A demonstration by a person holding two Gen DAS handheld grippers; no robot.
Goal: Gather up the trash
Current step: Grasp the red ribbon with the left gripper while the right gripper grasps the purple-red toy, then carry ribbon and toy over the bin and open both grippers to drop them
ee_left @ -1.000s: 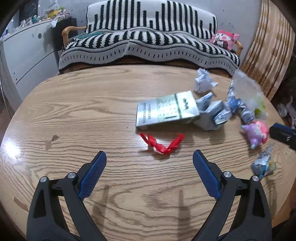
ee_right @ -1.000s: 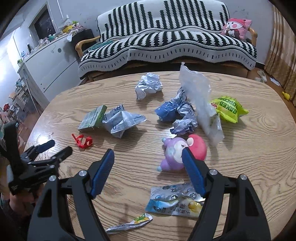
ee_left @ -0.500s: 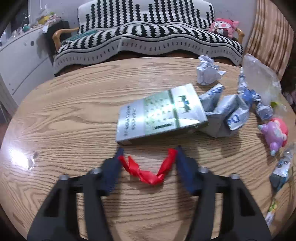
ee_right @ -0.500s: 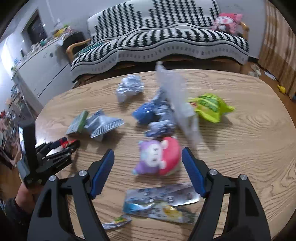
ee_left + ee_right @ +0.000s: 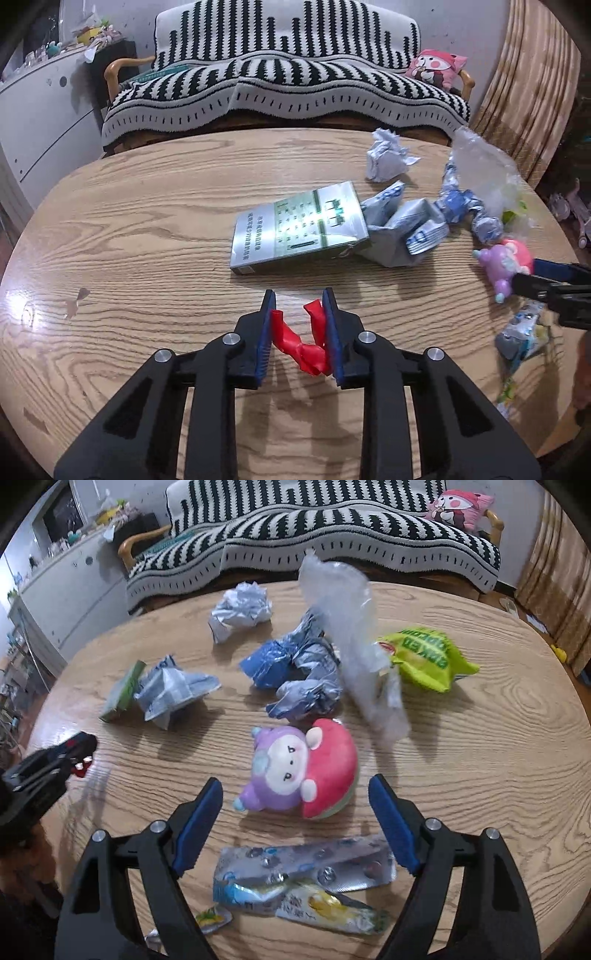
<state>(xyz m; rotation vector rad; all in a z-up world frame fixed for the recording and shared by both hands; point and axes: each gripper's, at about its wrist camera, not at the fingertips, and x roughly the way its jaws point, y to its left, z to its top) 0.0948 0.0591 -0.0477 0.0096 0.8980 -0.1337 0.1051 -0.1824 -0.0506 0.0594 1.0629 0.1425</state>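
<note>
A red ribbon scrap (image 5: 301, 350) lies bent between the blue pads of my left gripper (image 5: 298, 295), whose jaws are closing; both pads touch its ends on the wooden table (image 5: 147, 221). From the right wrist view the left gripper (image 5: 79, 746) is at the left edge. My right gripper (image 5: 294, 782) is open and its jaws are opening. Its fingers straddle the near side of a pink and purple plush toy (image 5: 299, 768) without touching it. A silver blister pack (image 5: 303, 864) and a snack wrapper (image 5: 325, 904) lie under it.
Other litter: a silver-green box (image 5: 299, 225), a folded silver carton (image 5: 402, 232), crumpled paper (image 5: 240, 609), blue-silver wrappers (image 5: 295, 672), a clear plastic bag (image 5: 354, 635), a green chip bag (image 5: 424, 657). A striped sofa (image 5: 280, 85) stands behind the table.
My left gripper advanced to the red ribbon and closed its wide jaws around it. My right gripper moved down and forward toward the plush toy, its jaws widening slightly.
</note>
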